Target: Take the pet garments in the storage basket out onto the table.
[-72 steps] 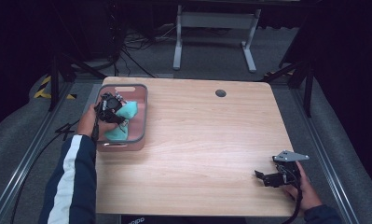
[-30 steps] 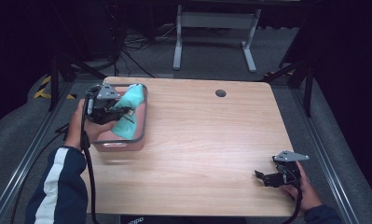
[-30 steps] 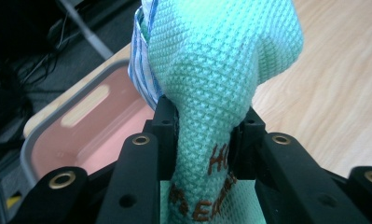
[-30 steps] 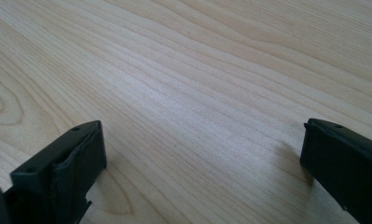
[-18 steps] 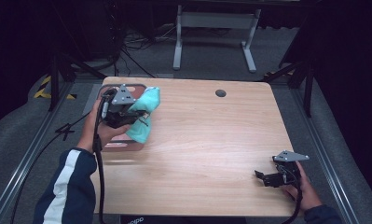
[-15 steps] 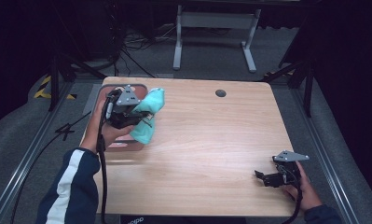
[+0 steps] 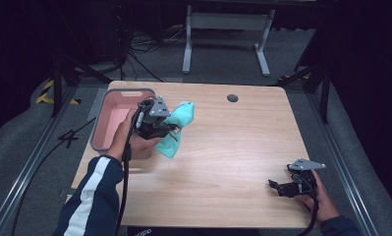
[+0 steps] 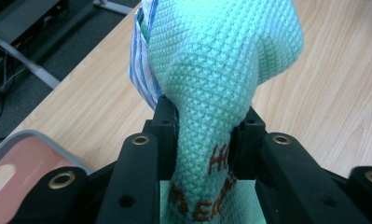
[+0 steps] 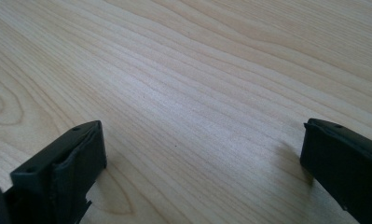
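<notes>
Left hand-held gripper (image 7: 170,129) clamped on the teal cloth (image 7: 176,132), carried clear of the pink bin (image 7: 120,118) behind it; probably mid-transfer; next: lower to surface (image 7: 233,157), release; right hand-held gripper (image 7: 277,187) wide, idle.

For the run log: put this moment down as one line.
left gripper: shut on teal cloth, lifted over table | pink bin: beside it | right gripper: open, on table

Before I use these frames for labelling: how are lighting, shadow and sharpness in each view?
High view: table evenly lit, surroundings dark. Left gripper view: towel weave crisp, lettering near the lens soft. Right gripper view: wood grain sharp, pale sheen mid-frame, soft shadow beside the open tongs.
</notes>
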`<state>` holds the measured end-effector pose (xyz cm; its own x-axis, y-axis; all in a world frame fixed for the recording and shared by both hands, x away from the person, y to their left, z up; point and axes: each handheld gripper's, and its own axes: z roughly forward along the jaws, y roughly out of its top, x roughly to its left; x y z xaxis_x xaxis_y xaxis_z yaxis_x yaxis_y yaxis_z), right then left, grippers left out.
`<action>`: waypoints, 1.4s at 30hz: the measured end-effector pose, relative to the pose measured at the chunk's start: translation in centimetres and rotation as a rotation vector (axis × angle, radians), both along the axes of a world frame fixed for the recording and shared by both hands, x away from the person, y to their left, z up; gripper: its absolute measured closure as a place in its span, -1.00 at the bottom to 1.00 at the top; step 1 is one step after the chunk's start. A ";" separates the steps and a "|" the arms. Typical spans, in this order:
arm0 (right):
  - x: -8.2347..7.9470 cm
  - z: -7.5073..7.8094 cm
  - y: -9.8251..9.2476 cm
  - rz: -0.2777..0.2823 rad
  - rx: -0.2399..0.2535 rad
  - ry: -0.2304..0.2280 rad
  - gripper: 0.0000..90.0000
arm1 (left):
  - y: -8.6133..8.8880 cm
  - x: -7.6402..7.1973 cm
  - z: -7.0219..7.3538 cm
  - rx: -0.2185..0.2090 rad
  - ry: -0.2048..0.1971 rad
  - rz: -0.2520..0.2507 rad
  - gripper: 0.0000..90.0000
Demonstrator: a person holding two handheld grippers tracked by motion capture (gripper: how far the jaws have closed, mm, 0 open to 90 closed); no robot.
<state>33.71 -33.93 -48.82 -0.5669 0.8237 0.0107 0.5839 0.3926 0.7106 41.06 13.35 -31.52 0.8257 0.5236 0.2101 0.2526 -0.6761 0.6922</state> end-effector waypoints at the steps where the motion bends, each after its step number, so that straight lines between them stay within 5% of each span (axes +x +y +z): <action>1: 0.0 0.0 0.0 0.000 0.000 0.000 -0.99 | -0.3 0.0 -0.1 0.001 0.005 -0.003 0.53; 14: 0.0 0.0 0.0 0.000 0.000 0.000 -0.99 | -4.1 0.7 -2.4 0.017 0.056 -0.062 0.52; 23: 0.0 0.0 0.0 0.000 0.000 0.000 -0.99 | -6.5 1.4 -4.8 0.067 0.104 -0.094 0.52; 42: 0.0 0.0 0.0 0.000 0.000 0.000 -0.99 | -9.2 2.5 -9.7 0.125 0.226 -0.116 0.47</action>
<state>33.71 -33.92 -48.82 -0.5669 0.8237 0.0108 0.5836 0.3923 0.7110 43.54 4.19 -41.23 0.9118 0.4044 0.0711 0.3068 -0.7861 0.5367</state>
